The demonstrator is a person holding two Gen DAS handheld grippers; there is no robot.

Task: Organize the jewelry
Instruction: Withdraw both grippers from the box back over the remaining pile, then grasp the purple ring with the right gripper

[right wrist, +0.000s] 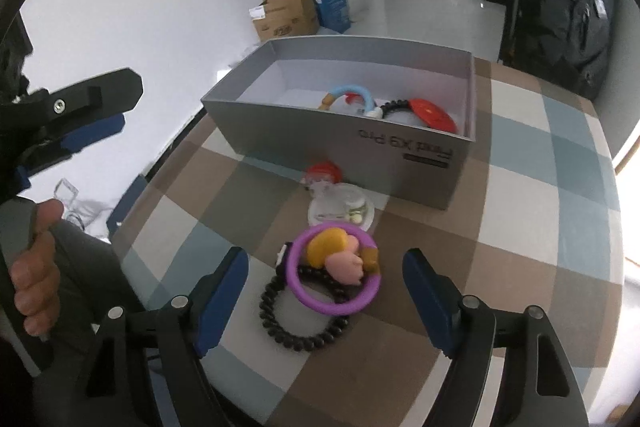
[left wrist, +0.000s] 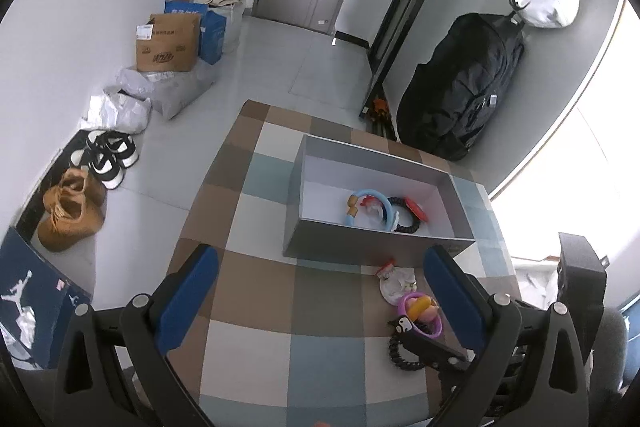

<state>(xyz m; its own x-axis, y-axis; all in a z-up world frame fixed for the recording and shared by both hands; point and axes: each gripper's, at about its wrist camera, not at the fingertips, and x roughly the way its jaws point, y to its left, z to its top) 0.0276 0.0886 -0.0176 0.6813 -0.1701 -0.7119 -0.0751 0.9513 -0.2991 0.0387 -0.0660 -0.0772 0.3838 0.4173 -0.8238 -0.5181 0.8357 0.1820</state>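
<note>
Grey box (right wrist: 344, 139) holding blue ring (right wrist: 352, 93), black bracelet (right wrist: 394, 105), red charm (right wrist: 434, 115), purple ring (right wrist: 334, 267) flat on the table, my left gripper (left wrist: 320, 291) and right gripper (right wrist: 326, 287) both spread, gripping nothing.

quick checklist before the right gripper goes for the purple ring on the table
1. Right gripper open wide enough for the purple ring: ok, the blue pads stand on either side of it.
2. Right gripper empty: ok, nothing between the pads.
3. Ring free to lift alone: not ok, it lies across the black bead bracelet, which may drag along.
4. Grey box open with room: ok, no lid, and bare floor on the left inside.
5. Left gripper out of the way: ok, open, empty, off to one side.
6. Clear packet with the red tag: ok, lies apart between ring and box.
</note>
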